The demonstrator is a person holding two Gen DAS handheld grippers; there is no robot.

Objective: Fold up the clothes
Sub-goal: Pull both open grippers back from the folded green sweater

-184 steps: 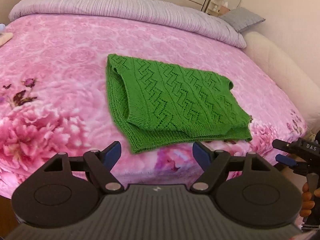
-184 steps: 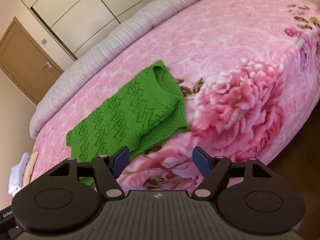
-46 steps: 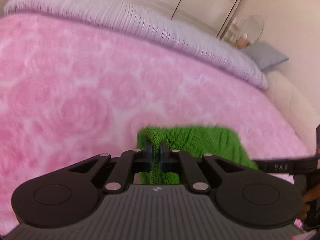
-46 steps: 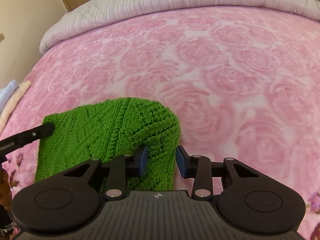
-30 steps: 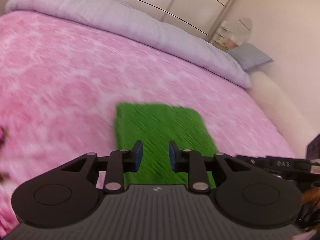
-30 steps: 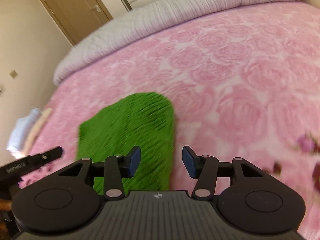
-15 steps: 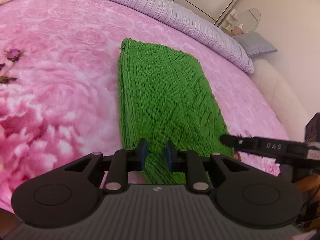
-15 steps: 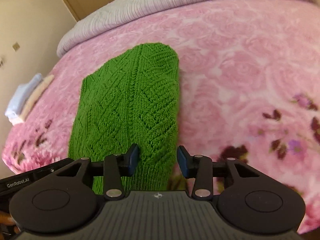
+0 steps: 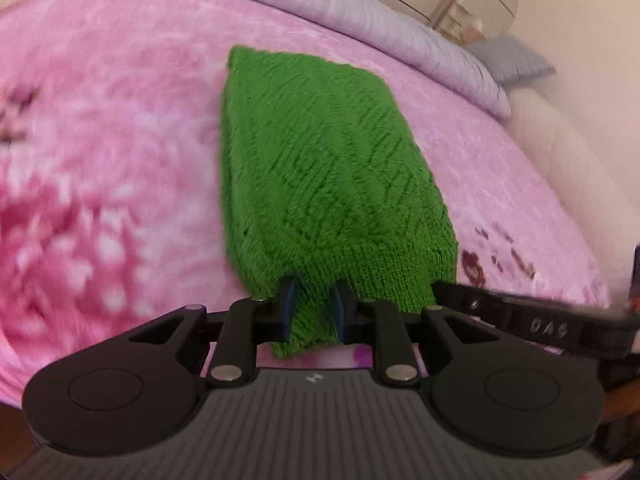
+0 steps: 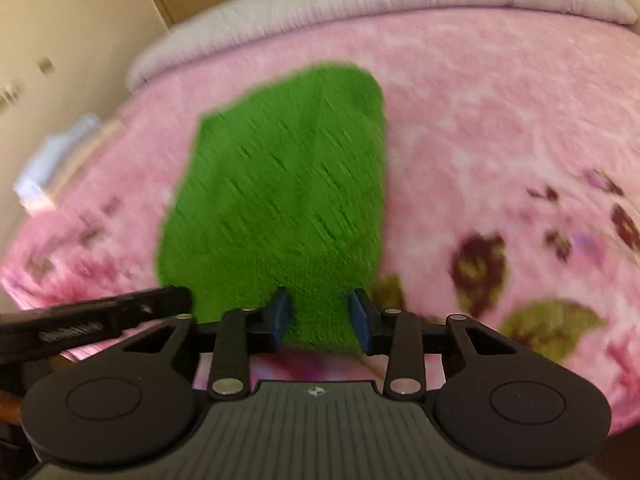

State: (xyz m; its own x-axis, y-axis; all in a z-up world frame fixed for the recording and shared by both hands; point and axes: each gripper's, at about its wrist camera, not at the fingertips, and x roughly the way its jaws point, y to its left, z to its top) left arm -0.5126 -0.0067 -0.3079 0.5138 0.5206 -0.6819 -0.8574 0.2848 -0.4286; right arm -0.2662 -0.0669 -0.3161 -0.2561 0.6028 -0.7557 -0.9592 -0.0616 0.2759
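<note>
- The green knit sweater [image 9: 328,176] lies on the pink floral blanket [image 9: 100,152] of the bed as a long, narrow folded strip, its far end pointing toward the grey quilt [image 9: 360,12] and its near hem reaching the blanket's front edge.
- My left hand-held gripper [image 9: 312,312] sits at that near hem, toward the sweater's left corner. Green knit fills the narrow gap between the blue pads, and the pads seem to press on it, so I judge it clamped on the hem.
- My right hand-held gripper [image 10: 320,316] is at the same hem, toward the sweater's right corner. Its pads stand a little wider with knit between them; the frame is smeared, so I cannot tell whether they pinch the cloth or merely straddle it.
- I hold both corners of one short edge, I think, so the hem travels level and the strip does not twist or skew.
- In each view the other hand-held gripper's finger pokes in beside the sweater, so the two are close together across the hem.
- The strip is already narrowed lengthwise; carrying the near hem toward the far end would halve it, though a tug to straighten it fits this pose as well.
- A pale folded bundle [image 10: 60,156] rests well left of the sweater, clear of my work.
</note>
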